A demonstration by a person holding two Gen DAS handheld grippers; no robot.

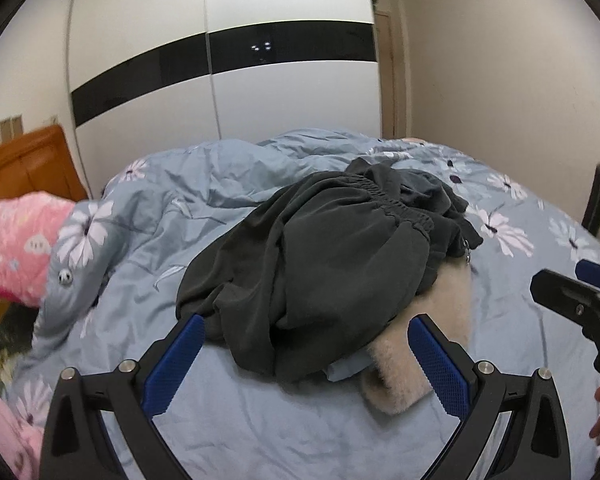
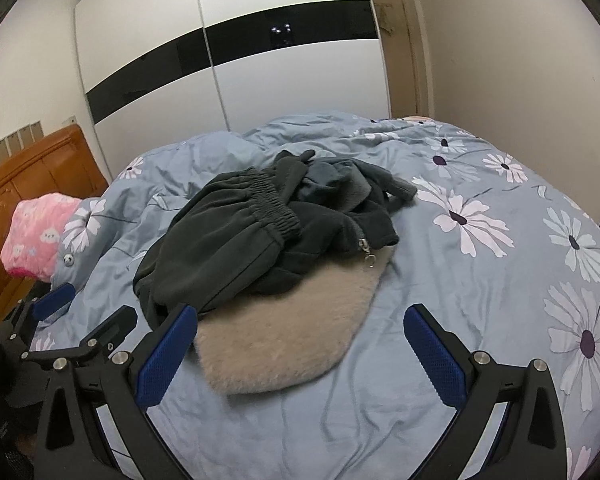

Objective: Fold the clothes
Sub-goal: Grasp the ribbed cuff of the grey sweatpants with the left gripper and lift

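A heap of clothes lies on the bed. On top are dark grey trousers (image 1: 324, 256) with an elastic waistband, also in the right wrist view (image 2: 220, 236). Behind them lies a dark fleece jacket (image 2: 340, 196) with a zipper pull. Under both lies a beige fluffy garment (image 2: 276, 332), also in the left wrist view (image 1: 428, 328). My left gripper (image 1: 306, 336) is open and empty, just in front of the heap. My right gripper (image 2: 300, 328) is open and empty, its jaws either side of the beige garment's near edge. Each gripper shows at the edge of the other's view.
The bed has a blue duvet with white flowers (image 2: 500, 264). A pink quilt (image 1: 16, 240) lies at the left by the wooden headboard (image 1: 24, 168). A white and black wardrobe (image 1: 228, 80) stands behind the bed. A dark chair back (image 1: 598, 196) stands at the right.
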